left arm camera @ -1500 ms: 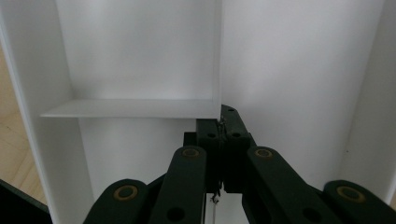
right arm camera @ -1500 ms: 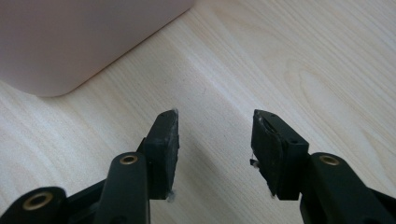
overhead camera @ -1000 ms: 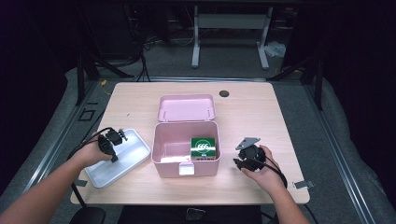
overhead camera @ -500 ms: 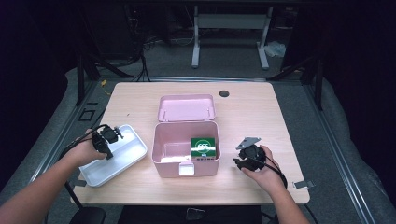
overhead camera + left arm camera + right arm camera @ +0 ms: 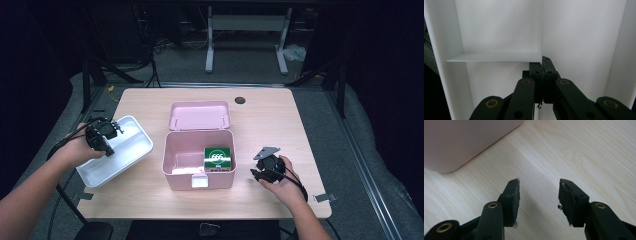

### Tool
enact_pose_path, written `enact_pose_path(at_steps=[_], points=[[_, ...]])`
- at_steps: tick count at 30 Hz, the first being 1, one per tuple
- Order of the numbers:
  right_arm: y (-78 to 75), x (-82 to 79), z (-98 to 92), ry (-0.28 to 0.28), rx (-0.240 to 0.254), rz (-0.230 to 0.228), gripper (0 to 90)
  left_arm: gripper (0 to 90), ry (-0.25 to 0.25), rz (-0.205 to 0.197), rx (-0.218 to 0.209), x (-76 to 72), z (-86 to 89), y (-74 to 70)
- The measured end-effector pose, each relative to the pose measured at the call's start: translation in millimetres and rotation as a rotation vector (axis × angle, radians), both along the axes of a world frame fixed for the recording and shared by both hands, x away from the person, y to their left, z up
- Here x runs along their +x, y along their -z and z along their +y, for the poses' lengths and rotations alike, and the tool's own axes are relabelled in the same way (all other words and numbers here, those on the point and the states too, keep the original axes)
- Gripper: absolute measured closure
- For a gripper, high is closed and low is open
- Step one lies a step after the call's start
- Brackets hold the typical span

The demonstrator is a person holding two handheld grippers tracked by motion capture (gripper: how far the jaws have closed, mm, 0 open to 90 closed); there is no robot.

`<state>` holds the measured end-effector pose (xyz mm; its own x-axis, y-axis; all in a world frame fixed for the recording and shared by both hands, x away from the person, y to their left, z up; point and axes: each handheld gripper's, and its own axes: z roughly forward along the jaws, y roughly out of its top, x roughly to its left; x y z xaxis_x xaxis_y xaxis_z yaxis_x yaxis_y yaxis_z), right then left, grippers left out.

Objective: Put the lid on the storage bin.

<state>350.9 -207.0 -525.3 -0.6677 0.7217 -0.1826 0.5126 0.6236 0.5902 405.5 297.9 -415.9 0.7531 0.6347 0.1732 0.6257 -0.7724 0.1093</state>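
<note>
The white tray (image 5: pixel 116 152), a single shallow insert with an inner divider, hangs tilted over the left edge of the worktop (image 5: pixel 280 120), its near end lower and its long axis running from the near left toward the pink storage box (image 5: pixel 199 161). The left gripper (image 5: pixel 102 136) is clenched on it: in the left gripper view its fingers (image 5: pixel 537 72) are pinched tight on the thin divider wall where it meets the cross partition of the tray (image 5: pixel 499 30). The box lies to the right of the tray, just beside it, lid folded back and open, so the likely move is to carry the tray sideways and down into that opening. Inside the box sits one green packet (image 5: pixel 218 156) against its right wall, which may get in the way. The right gripper (image 5: pixel 264 169) rests on the worktop right of the box, fingers (image 5: pixel 512 195) released, parted with only bare wood between them. Two grippers, one tray, one box, one packet.
</note>
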Motion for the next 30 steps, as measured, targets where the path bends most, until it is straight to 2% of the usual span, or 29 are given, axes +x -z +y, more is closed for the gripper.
enact_pose_path(at_steps=[7,17,21,26,30], points=[[0.9,0.4,0.5,-0.001,-0.007,0.001,50.8,89.5,0.025,-0.016,0.025,-2.5,-7.2,-17.6],[0.7,0.6,-0.2,-0.004,-0.008,0.0,50.6,89.5,0.078,-0.004,0.04,-5.9,-24.4,-28.9],[0.9,0.5,-0.3,-0.002,-0.007,0.001,50.6,89.5,0.112,-0.008,0.045,-6.7,-35.0,-37.0],[1.1,0.4,-0.5,0.001,-0.004,0.006,50.5,89.5,0.154,0.01,0.057,-8.8,-49.5,-47.9],[1.4,0.2,0.1,-0.001,-0.006,0.006,50.5,89.5,0.208,0.012,0.062,-10.6,-65.3,-53.0]])
